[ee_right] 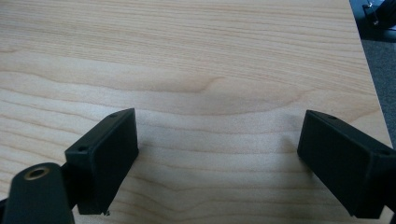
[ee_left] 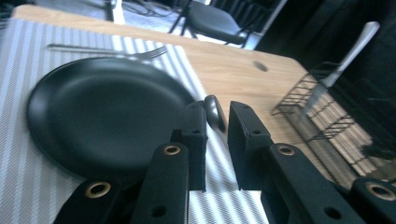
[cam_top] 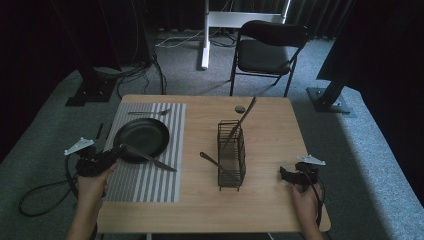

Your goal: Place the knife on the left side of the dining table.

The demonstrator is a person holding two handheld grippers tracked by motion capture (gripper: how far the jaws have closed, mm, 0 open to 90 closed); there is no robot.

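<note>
the high view takes in the whole wooden table: a black plate on a striped placemat, a fork on the mat just beyond the plate, and a knife with its handle end lying on the plate's near rim and its blade running off over the mat. right of the plate stands a wire cutlery basket with one utensil leaning out of its top and a spoon at its side. the left gripper sits at the plate's left edge; the right gripper rests well to the right of the plate, past the basket.

the left gripper view shows what the high view cannot: the knife handle lies in the narrow gap of the left gripper, whose jaws stand slightly parted and not pressing it. the knife's blade is hidden behind the jaws.

the right gripper view shows the right gripper spread wide over bare wood, holding nothing. the basket's far contents are too dark to make out.
</note>
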